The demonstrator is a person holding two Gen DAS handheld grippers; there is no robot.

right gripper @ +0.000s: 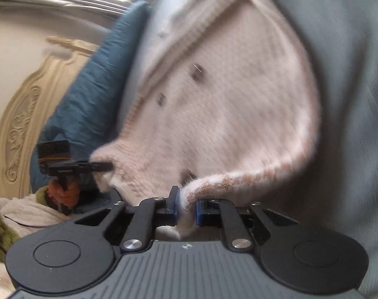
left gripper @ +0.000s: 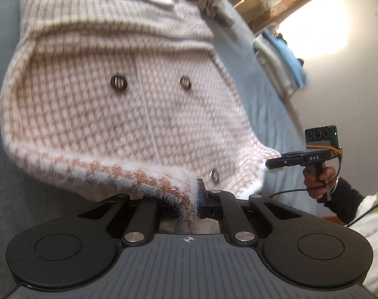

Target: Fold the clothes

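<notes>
**Fuzzy knit hem pinched at both corners**

Pink-and-tan checked wool, a buttoned cardigan, is spread over a grey-blue sheet, its hem raised toward both cameras. By the left gripper the furry hem edge is clamped, jaws nearly closed, the cloth running up toward 12 o'clock. By the right gripper a fold of hem is nipped between the blue pads, only a narrow gap left. In the left wrist view, the right gripper appears at 3 o'clock, biting the far corner.
</notes>
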